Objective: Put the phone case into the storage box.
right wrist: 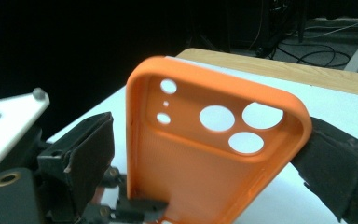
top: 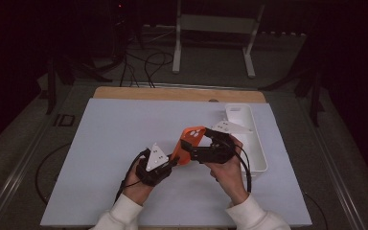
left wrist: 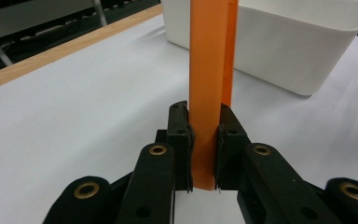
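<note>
A: What's there, biggest first?
B: One desk (top: 115,143) with a white top, then one white bin (top: 256,143) standing at its right edge.
A: And smaller?
B: One orange phone case (top: 188,143), lifted above the desk between two claws. It has five camera holes.
A: The claws?
B: The left claw (top: 171,160) is clamped narrow on the case's lower end. The right claw (top: 196,152) straddles the case; the left pad stands clear, the right one touches its edge, so I cannot tell if it grips.
</note>
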Available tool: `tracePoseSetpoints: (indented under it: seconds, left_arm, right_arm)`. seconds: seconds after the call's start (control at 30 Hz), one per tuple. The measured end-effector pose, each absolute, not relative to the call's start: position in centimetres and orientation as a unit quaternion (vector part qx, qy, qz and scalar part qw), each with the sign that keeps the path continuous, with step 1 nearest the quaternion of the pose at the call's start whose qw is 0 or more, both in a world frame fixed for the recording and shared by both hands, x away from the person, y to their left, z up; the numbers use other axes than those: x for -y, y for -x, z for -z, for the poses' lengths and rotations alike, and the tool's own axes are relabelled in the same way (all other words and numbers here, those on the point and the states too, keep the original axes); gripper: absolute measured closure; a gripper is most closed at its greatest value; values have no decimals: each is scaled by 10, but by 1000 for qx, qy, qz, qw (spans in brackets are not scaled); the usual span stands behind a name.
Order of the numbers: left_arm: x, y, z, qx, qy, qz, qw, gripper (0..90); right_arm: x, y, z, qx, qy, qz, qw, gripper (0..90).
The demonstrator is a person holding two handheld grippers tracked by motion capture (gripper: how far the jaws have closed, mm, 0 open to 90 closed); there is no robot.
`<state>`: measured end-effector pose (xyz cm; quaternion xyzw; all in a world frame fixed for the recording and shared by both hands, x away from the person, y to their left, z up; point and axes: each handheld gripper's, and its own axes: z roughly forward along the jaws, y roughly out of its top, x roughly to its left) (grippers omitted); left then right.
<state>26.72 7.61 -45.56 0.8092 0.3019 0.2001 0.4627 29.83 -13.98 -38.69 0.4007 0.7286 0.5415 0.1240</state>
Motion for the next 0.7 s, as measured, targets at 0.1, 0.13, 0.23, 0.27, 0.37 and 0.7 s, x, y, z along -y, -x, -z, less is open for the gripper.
tracePoseSetpoints:
  seconds: [0.1, 0.13, 0.23, 0.27, 0.37, 0.7]
  left_arm:
    - [-76, -267, 456, -303, -809, -203, 462, 804]
    - [-74, -266, 457, -302, -809, -207, 460, 803]
    - [-73, -265, 457, -300, -811, -206, 458, 801]
    - [-72, -265, 457, -300, -811, -207, 458, 800]
    - [-72, -265, 458, -300, -812, -206, 456, 799]
    - [-71, -266, 459, -299, -814, -202, 455, 795]
  right_arm:
    - [138, -299, 386, -724, -408, -542, 124, 90]
    - [136, -300, 385, -720, -413, -544, 125, 117]
    - [134, -301, 385, -714, -418, -548, 124, 129]
    - [134, -301, 385, -713, -420, -548, 124, 132]
    - [134, -302, 386, -709, -424, -550, 120, 138]
    - [133, -305, 388, -707, -432, -549, 111, 140]
